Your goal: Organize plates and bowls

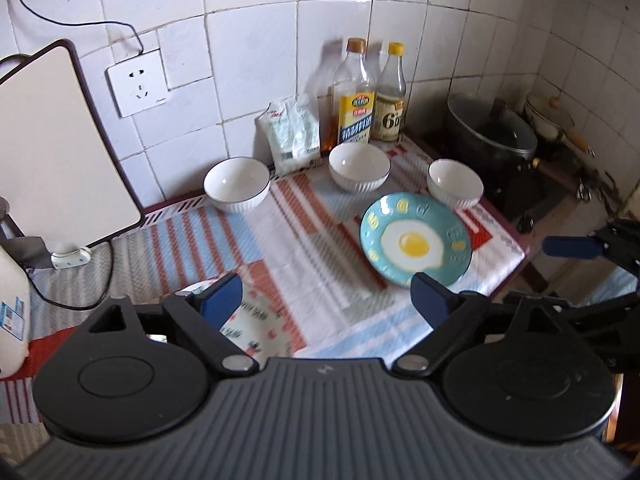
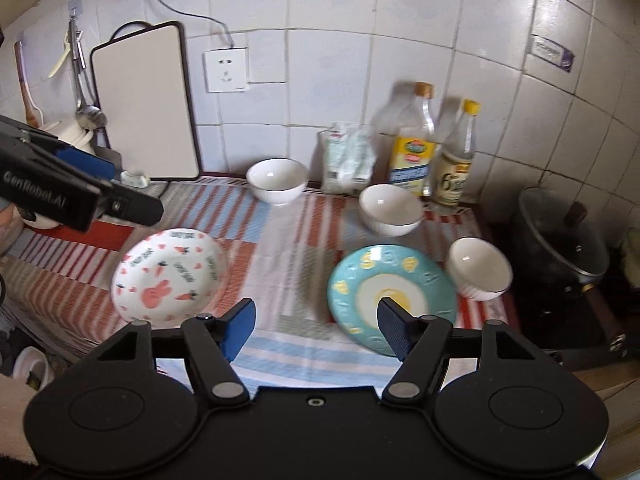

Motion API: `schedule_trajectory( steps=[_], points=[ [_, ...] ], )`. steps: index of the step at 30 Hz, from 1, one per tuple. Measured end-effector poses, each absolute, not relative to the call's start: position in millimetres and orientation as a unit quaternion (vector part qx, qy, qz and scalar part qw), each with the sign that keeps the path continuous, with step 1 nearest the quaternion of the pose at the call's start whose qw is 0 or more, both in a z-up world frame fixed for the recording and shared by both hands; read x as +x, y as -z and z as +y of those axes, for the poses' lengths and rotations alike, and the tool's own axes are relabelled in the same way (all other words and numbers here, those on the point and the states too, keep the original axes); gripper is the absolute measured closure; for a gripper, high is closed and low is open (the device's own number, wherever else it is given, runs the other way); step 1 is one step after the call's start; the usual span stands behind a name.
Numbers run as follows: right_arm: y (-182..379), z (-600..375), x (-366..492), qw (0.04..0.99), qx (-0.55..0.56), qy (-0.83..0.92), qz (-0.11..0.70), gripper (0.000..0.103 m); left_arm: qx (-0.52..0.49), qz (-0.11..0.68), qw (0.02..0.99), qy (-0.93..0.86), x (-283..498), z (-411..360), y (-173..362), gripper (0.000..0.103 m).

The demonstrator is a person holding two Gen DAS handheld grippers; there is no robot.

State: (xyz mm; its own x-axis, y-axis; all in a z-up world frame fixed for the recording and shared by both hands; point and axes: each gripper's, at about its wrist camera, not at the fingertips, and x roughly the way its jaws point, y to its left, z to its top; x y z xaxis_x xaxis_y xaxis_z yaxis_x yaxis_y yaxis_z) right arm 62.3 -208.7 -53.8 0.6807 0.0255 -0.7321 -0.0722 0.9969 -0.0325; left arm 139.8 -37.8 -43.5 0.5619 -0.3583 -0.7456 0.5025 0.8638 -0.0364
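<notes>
Both grippers held above the striped cloth (image 2: 280, 240), nothing between the fingers of either.

Left gripper (image 1: 326, 300): fingers spread wide, empty. I see it over the near part of the cloth, with the white rabbit-and-carrot plate (image 2: 170, 276) partly under its left finger (image 1: 222, 300) in the left wrist view.

Right gripper (image 2: 316, 326): fingers spread wide, empty. Its right finger (image 2: 394, 330) overlaps the near rim of the teal fried-egg plate (image 1: 416, 240) in the right wrist view; I cannot tell whether it touches.

Three white bowls sit apart on the cloth: left bowl (image 1: 236, 184) near the wall, middle bowl (image 1: 359, 166) just in front of the two bottles, right bowl (image 1: 454, 182) just beside the teal plate's far edge. The two plates lie flat, well apart from each other.

Behind: oil bottle (image 1: 354, 96), vinegar bottle (image 1: 391, 94), white packet (image 1: 292, 132), cutting board (image 2: 146, 104) leaning on the tiled wall. Lidded dark pot (image 1: 492, 132) to the right.
</notes>
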Motion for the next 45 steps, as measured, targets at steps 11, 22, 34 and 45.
schedule_trajectory(
  steps=[11, 22, 34, 45],
  points=[
    [67, -301, 84, 0.920, -0.036, -0.032, 0.390, 0.029, 0.056, 0.397, 0.894, 0.198, 160, -110, 75, 0.007],
    [123, -362, 126, 0.922, -0.002, -0.039, 0.384, 0.029, 0.064, 0.413, 0.892, 0.170, 192, -155, 129, 0.007],
    [196, -393, 150, 0.928, 0.034, -0.048, 0.367, 0.029, 0.050, 0.446, 0.877, 0.169, 235, -176, 190, 0.009],
    [241, -413, 167, 0.902, 0.125, -0.017, 0.414, 0.029, 0.071, 0.496, 0.851, 0.153, 252, -193, 241, 0.019]
  ],
)
